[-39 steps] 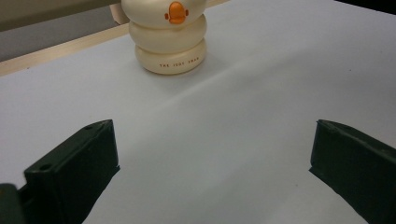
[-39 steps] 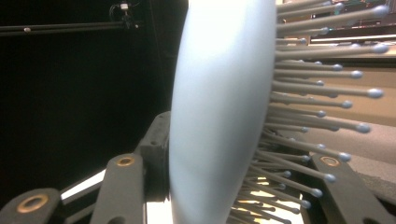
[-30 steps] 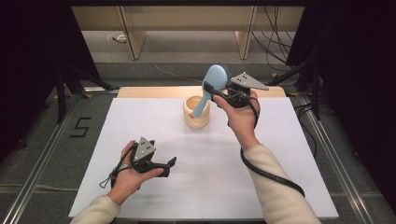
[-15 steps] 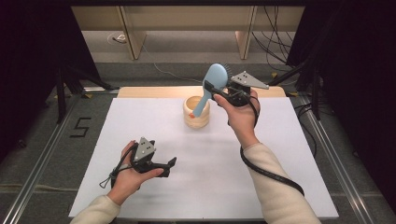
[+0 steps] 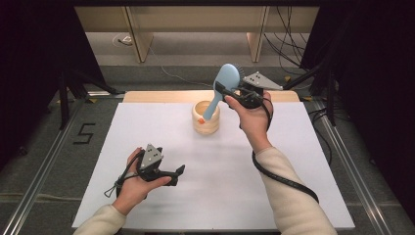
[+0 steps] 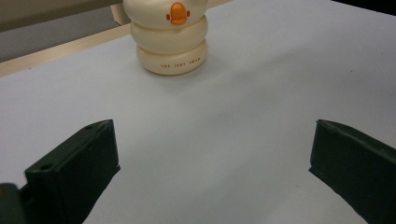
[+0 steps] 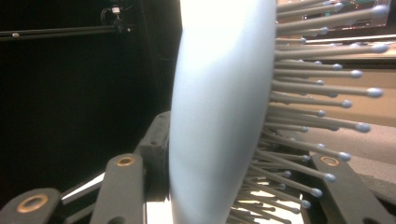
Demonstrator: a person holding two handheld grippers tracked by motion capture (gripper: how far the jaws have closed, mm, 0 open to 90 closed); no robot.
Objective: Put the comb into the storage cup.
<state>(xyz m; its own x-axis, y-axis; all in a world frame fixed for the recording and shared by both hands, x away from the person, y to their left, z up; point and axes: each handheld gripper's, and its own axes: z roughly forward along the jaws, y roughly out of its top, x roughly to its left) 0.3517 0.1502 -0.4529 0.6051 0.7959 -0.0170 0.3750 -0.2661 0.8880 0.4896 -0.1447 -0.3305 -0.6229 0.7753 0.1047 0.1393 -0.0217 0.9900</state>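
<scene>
While both hands wait, nothing has moved since a moment ago: the brush hangs in the same spot and the hands are where they were. So the job has stopped for a bit, with the brush not yet all the way in.

Biggest is the white table. On it, at about twelve o'clock from the middle, stands the cream duck pot, round and ringed, with an orange beak on the front.

Next comes the blue hairbrush. Its handle tip pokes down into the pot's mouth, and its head leans up toward one o'clock. I think it needs to be lowered more, then let go.

Then the right gripper, up in the air, has its jaws squeezed on the brush near the head, with bristles sticking out past them.

Last, the left gripper rests at seven o'clock on the table, jaws wide apart, holding nothing.
</scene>
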